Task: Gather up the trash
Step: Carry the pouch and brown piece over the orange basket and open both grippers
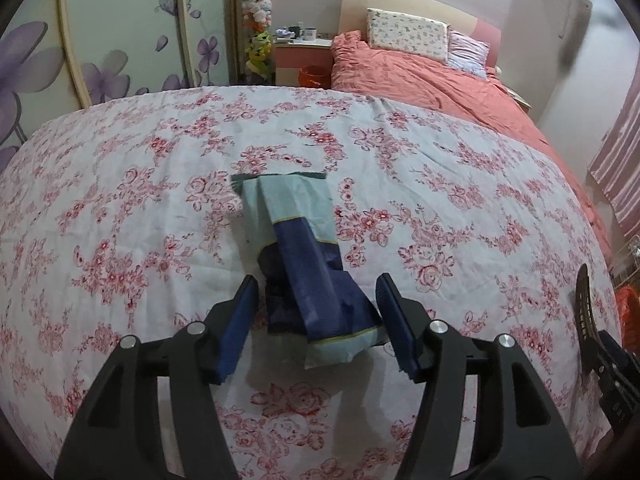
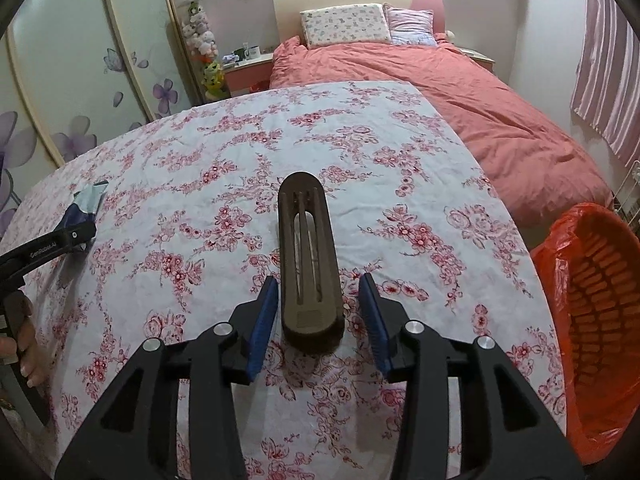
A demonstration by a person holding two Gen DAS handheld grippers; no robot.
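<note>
Floral tablecloth (image 2: 208, 152) lies open between brush (image 2: 308, 256) and wrapper (image 1: 304, 256).

both wrist views look steeply down, close over the shared floral tablecloth (image 1: 120, 200), bed beyond.

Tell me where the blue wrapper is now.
In the left wrist view, the blue wrapper lies on the floral cloth, between the open left claw's fingers.
</note>
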